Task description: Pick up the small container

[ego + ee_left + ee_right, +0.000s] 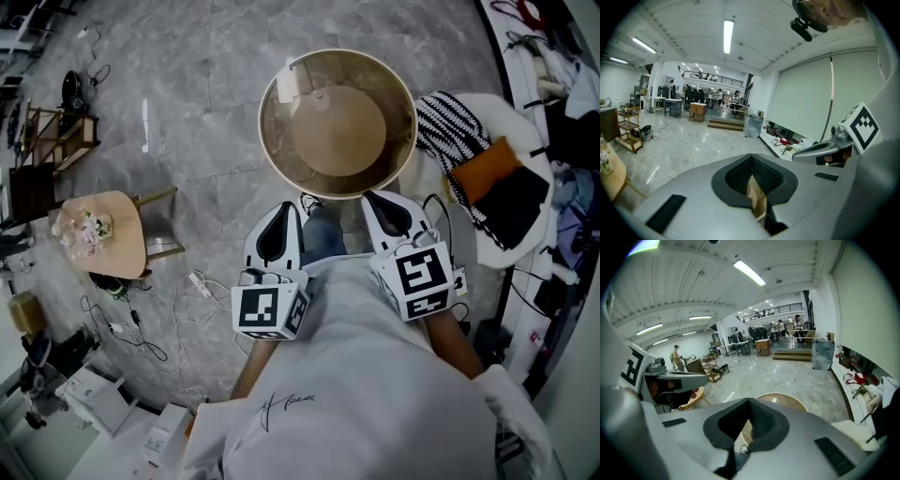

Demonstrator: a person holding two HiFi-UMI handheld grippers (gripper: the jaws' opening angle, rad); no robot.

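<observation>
While you hold them side by side in front of your shirt, the left tongs (pixel 289 208) are closed, pads meeting at the tip with nothing caught between them. The right tongs (pixel 377 199) are closed and empty too. Each carries its marker cube (pixel 270 311) at the end nearest you.

Your knee (pixel 323 234) in blue jeans shows between the two tongs. Both tips point at the near rim of a round glass-topped counter (pixel 277 142), which lies just ahead of them; neither tip touches the glass.

The small container is hard to pick out. A faint small round thing (pixel 320 97) sits on the glass past the tip of your left tongs, on the far half of the counter. It may be the container, but it is too dim to be sure. Both tongs are well short of it.

To the right of your right tongs stands a white chair (pixel 511 239) with a black-and-white striped cloth (pixel 455 127) and an orange cushion (pixel 487 167) on it. Well off to the left of your left tongs is a small wooden side table (pixel 122 239) bearing pink flowers (pixel 86 230). White cables (pixel 192 281) trail over the grey stone floor (pixel 187 112) between it and you.
</observation>
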